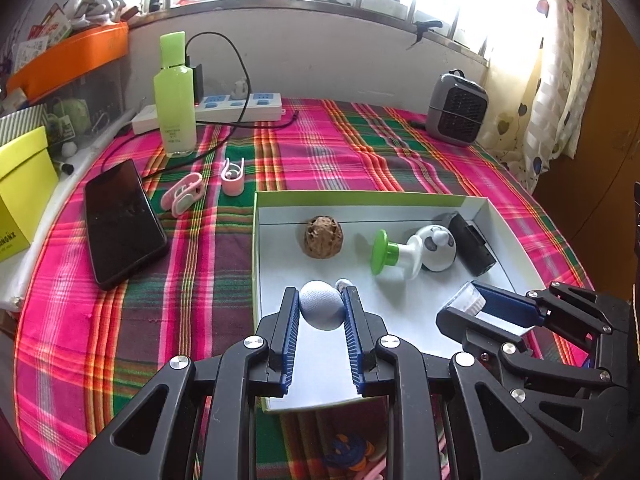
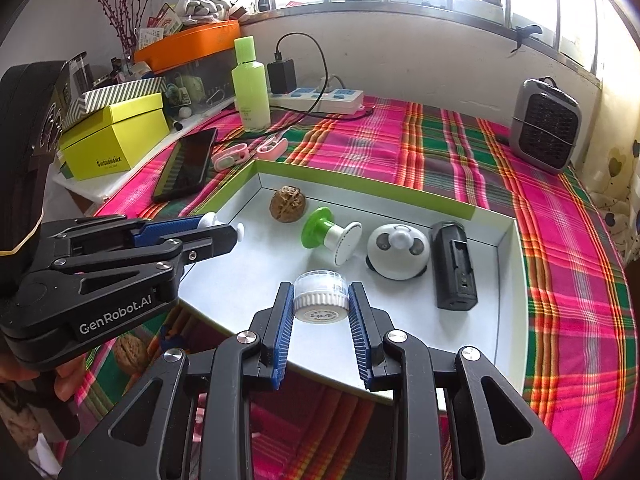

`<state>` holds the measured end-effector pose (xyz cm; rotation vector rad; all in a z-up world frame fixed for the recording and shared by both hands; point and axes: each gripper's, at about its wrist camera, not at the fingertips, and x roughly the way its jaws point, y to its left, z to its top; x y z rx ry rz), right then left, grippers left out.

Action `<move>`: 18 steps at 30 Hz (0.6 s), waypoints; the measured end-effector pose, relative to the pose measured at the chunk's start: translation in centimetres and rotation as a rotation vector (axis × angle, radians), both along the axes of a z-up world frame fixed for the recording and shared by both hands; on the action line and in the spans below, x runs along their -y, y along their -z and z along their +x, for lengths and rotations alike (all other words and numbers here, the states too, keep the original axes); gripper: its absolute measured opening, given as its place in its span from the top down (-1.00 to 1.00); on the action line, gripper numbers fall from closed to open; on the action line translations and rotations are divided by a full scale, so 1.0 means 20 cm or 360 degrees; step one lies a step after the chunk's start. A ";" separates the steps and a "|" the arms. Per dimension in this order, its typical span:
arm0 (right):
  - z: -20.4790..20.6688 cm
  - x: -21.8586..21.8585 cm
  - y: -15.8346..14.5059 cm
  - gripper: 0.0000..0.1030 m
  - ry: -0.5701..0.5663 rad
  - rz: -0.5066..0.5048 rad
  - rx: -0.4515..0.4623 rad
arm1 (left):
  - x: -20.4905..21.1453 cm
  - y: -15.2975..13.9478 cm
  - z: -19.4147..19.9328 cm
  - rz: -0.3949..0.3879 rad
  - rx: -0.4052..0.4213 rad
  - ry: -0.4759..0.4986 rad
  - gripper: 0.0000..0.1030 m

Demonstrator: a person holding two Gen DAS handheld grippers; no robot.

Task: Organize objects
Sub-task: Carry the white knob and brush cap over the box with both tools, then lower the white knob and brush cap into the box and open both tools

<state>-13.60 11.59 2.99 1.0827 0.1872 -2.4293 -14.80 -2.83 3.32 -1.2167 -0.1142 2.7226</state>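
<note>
A white tray with a green rim (image 1: pixel 360 199) (image 2: pixel 360 184) lies on the plaid cloth. In it are a walnut (image 1: pixel 323 237) (image 2: pixel 288 203), a green and white stamp-like toy (image 1: pixel 394 257) (image 2: pixel 330 232), a white panda dome (image 1: pixel 436 247) (image 2: pixel 398 251) and a black box (image 1: pixel 472 249) (image 2: pixel 454 266). My left gripper (image 1: pixel 320 306) (image 2: pixel 224 226) is shut on a pale blue-grey egg-shaped ball (image 1: pixel 322 310) over the tray's near left. My right gripper (image 2: pixel 320 300) (image 1: pixel 476 300) is shut on a small clear-capped white jar (image 2: pixel 320 298) (image 1: pixel 466 300) over the tray's near edge.
Left of the tray lie a black phone (image 1: pixel 120 222) (image 2: pixel 186 164) and two pink clips (image 1: pixel 184 198) (image 1: pixel 233 178). Behind stand a green bottle (image 1: pixel 175 96) (image 2: pixel 250 86), a power strip (image 1: pixel 240 108) and a grey heater (image 1: pixel 456 110) (image 2: pixel 546 126). A yellow box (image 2: pixel 116 136) sits left. Another walnut (image 2: pixel 130 352) lies near the front.
</note>
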 end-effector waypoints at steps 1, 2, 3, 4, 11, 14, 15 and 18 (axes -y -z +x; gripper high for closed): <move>-0.01 0.01 0.01 0.45 -0.0005 0.0003 0.0005 | 0.00 0.01 -0.01 0.0002 0.0007 0.0000 0.60; -0.01 0.02 0.01 0.45 -0.0013 0.0005 0.0010 | 0.00 0.01 -0.02 0.0001 0.0012 0.0002 0.60; -0.02 0.03 0.02 0.45 -0.0019 0.0006 0.0015 | 0.01 0.01 -0.03 0.0001 0.0013 0.0001 0.60; -0.02 0.03 0.02 0.45 -0.0023 0.0006 0.0018 | 0.01 0.01 -0.04 -0.0002 0.0011 0.0003 0.60; -0.06 0.08 0.05 0.45 -0.0067 0.0014 0.0047 | 0.00 0.02 -0.10 -0.0030 0.0017 0.0028 0.60; -0.07 0.09 0.06 0.45 -0.0075 0.0013 0.0058 | -0.01 0.03 -0.13 -0.0037 0.0031 0.0035 0.60; -0.08 0.09 0.07 0.45 -0.0077 0.0010 0.0067 | -0.01 0.04 -0.13 -0.0038 0.0034 0.0037 0.60; -0.09 0.10 0.07 0.45 -0.0091 0.0007 0.0072 | -0.02 0.04 -0.14 -0.0045 0.0036 0.0052 0.60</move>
